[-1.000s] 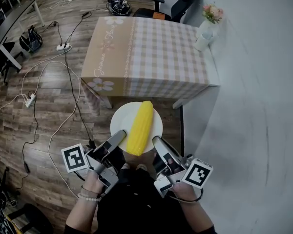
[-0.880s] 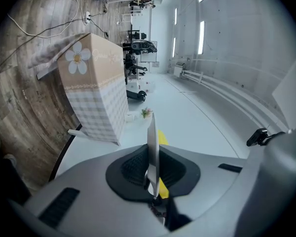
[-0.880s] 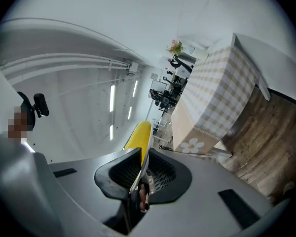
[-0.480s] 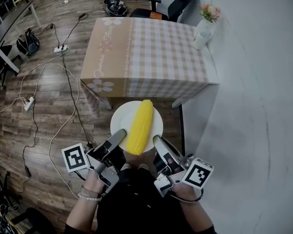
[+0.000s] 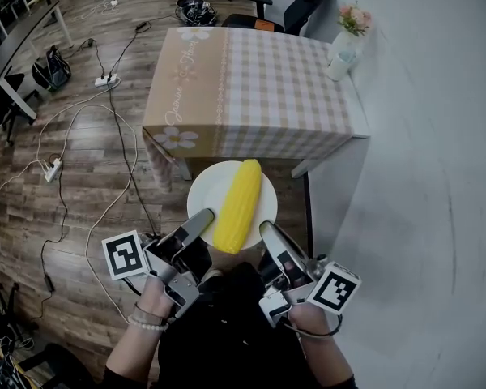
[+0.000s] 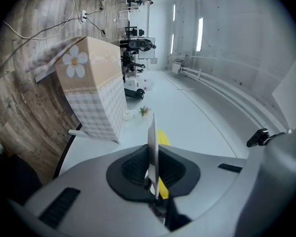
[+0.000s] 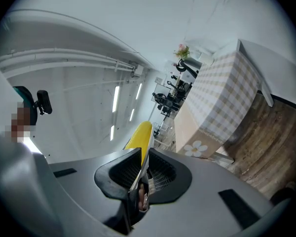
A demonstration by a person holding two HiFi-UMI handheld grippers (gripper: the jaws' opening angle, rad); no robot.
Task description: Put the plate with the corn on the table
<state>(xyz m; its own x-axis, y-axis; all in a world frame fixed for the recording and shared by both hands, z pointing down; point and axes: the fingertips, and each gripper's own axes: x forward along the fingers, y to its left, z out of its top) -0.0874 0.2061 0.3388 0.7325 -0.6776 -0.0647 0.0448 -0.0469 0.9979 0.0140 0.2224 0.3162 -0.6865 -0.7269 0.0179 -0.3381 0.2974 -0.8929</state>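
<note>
The plate (image 5: 206,191) is held in the air just off the near edge of the worktop (image 5: 259,79). It hangs over the wooden floor (image 5: 73,193) and is not on the checked cloth. Seen from above, its far rim comes close to the worktop's near edge, a little toward the worktop's near right corner. The corn (image 5: 237,205) lies lengthwise across the plate, one end aimed at the worktop and the other back toward the person.

Both claws grip the plate by the part of its rim farthest from the worktop, one on each side of the corn's near end, and both point toward the worktop.

The left claw (image 5: 201,217) is pinching the rim on the side away from the white wall. In the left gripper view the plate's edge stands as a thin pale blade between the dark pads (image 6: 133,169), which press on it from both sides, with the yellow cob just behind them.

The right claw (image 5: 267,228) takes the rim on the wall side. Its jaws have just been closing with the plate's rim between them, and in the right gripper view the pads sit tight on that rim, the corn rising straight beyond them.

A vase of pink flowers (image 5: 346,35) stands at the worktop's far right corner. Cables (image 5: 105,136) trail over the floor to the worktop's left, and office chairs (image 5: 296,6) stand beyond its far edge
</note>
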